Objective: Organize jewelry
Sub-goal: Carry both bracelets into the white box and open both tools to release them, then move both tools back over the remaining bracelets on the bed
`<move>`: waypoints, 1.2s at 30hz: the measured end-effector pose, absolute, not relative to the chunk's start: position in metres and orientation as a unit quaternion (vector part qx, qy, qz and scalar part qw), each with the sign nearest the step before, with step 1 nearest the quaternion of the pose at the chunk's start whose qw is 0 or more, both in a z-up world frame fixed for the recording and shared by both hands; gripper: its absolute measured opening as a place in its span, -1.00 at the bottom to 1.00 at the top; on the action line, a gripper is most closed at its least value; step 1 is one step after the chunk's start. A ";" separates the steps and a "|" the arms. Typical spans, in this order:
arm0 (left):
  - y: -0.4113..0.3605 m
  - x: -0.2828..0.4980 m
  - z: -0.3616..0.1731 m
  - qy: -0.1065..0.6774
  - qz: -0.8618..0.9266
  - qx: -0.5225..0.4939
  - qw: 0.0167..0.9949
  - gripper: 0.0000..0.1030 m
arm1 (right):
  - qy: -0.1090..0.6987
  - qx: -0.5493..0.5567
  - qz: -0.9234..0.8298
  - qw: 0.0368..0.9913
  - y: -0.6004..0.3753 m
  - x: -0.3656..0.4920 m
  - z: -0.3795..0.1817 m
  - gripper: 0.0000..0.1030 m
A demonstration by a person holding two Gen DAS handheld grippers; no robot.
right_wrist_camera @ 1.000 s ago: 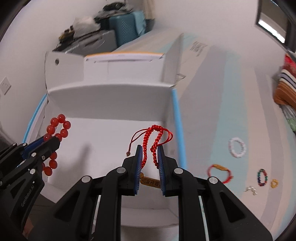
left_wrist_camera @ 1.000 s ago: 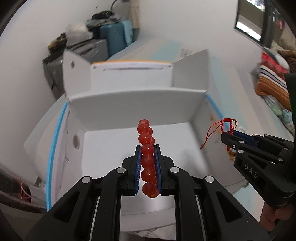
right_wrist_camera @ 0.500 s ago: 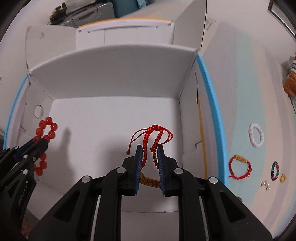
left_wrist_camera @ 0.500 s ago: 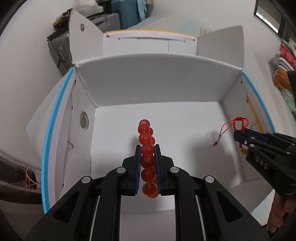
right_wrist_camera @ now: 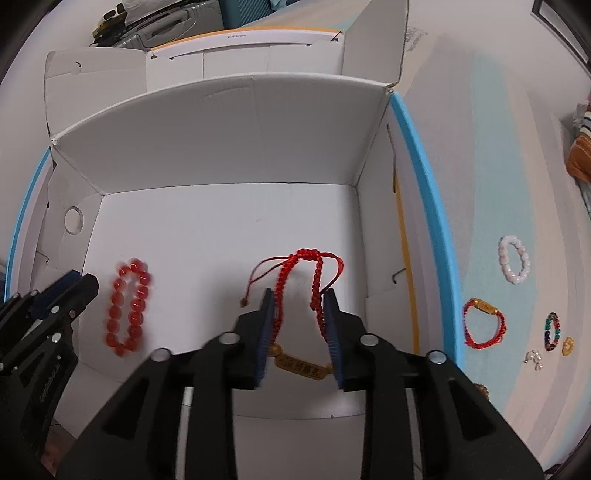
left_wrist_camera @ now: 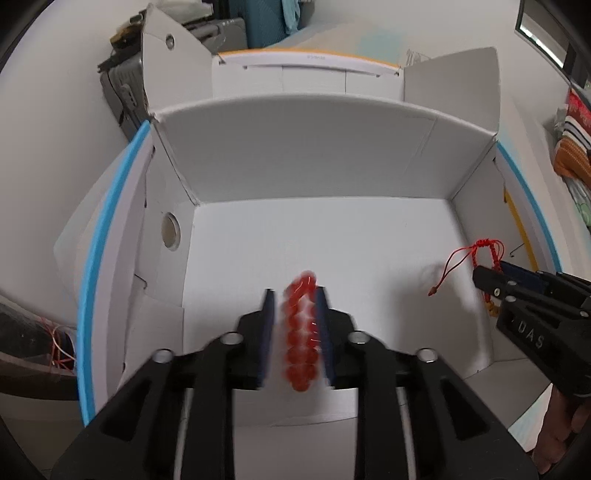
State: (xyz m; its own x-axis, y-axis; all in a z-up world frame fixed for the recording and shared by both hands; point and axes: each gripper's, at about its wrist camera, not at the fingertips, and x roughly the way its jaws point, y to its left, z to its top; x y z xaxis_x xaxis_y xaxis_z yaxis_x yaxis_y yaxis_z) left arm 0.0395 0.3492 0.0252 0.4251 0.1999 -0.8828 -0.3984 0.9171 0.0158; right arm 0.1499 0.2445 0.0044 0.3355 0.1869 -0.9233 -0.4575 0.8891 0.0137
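An open white cardboard box (left_wrist_camera: pixel 295 162) (right_wrist_camera: pixel 221 147) lies under both grippers. My left gripper (left_wrist_camera: pixel 293 299) is open over the box. The red bead bracelet (left_wrist_camera: pixel 301 328) is blurred between its jaws and falling free; in the right wrist view it (right_wrist_camera: pixel 129 306) hangs in the air beside the left gripper (right_wrist_camera: pixel 79 284). My right gripper (right_wrist_camera: pixel 299 299) is open over the box. The red braided cord bracelet (right_wrist_camera: pixel 303 288) with a gold tag (right_wrist_camera: pixel 303 365) still drapes between its fingers. It also shows in the left wrist view (left_wrist_camera: pixel 480 251).
Right of the box, on the pale table, lie a white bead bracelet (right_wrist_camera: pixel 514 264), a red cord bracelet with a gold bead (right_wrist_camera: pixel 484 325), a dark multicolour bead bracelet (right_wrist_camera: pixel 553 330), a gold ring (right_wrist_camera: pixel 567 346) and small silver pieces (right_wrist_camera: pixel 533 359). Suitcases (left_wrist_camera: pixel 236 22) stand behind.
Both grippers have opened over the box. The red bead bracelet has come loose from the left gripper and drops. The cord bracelet has slackened between the right jaws. Both cameras have tilted down over the box.
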 end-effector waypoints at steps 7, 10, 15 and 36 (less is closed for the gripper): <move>0.337 0.022 0.051 0.470 0.193 -0.086 0.857 0.24 | 0.508 -0.102 0.211 0.829 0.224 0.136 0.039 0.20; 0.324 0.014 0.066 0.451 0.194 -0.073 0.868 0.43 | 0.488 -0.092 0.206 0.843 0.209 0.134 0.058 0.45; 0.288 0.012 0.086 0.428 0.164 -0.058 0.887 0.61 | 0.458 -0.079 0.177 0.867 0.170 0.135 0.081 0.73; 0.107 0.045 0.092 0.397 0.044 0.000 0.917 0.89 | 0.441 -0.042 0.050 0.895 -0.046 0.148 0.088 0.85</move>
